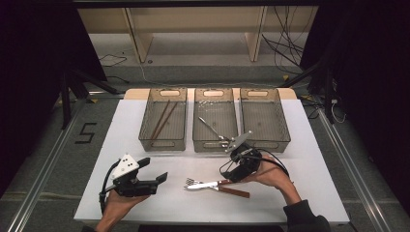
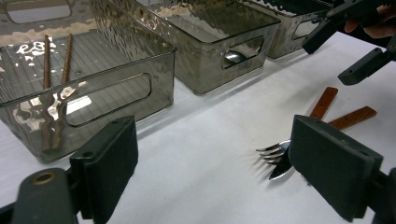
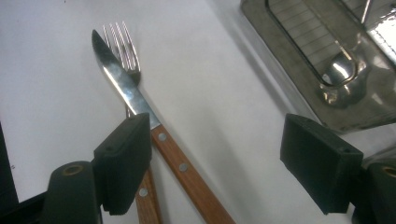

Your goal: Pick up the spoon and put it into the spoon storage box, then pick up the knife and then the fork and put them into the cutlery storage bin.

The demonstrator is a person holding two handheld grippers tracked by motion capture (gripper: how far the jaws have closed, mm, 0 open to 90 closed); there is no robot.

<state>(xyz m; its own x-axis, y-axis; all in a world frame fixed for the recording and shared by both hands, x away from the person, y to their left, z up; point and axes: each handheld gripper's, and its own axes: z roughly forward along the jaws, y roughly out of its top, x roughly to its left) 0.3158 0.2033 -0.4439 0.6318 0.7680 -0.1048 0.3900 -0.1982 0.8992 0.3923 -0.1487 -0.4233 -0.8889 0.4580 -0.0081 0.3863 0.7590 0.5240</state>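
I hold the right gripper (image 1: 241, 164) just above the knife (image 3: 140, 116) and fork (image 3: 122, 44), which lie crossed on the white table (image 1: 145, 203) near the middle of its front edge, blades and tines pointing toward the left edge and wooden handles toward the right. Its jaws stand wide apart with nothing between them; in the right gripper view one pad hangs over the spot where the knife blade meets its handle, so I judge I am lining up to take the knife by the handle, the thickest part to pinch.

My left gripper (image 1: 140, 181) waits near the front left corner, jaws spread and empty, facing the cutlery across the table, out of the right hand's way.

Three clear bins sit in a row along the back edge. The left bin (image 1: 163, 118) holds chopsticks (image 1: 162, 118), the middle bin (image 1: 215, 121) holds a spoon (image 1: 212, 128), and the right bin (image 1: 265, 118) looks bare. Sorting by kind seems the plan, so I expect the knife or fork belongs in that bare bin.
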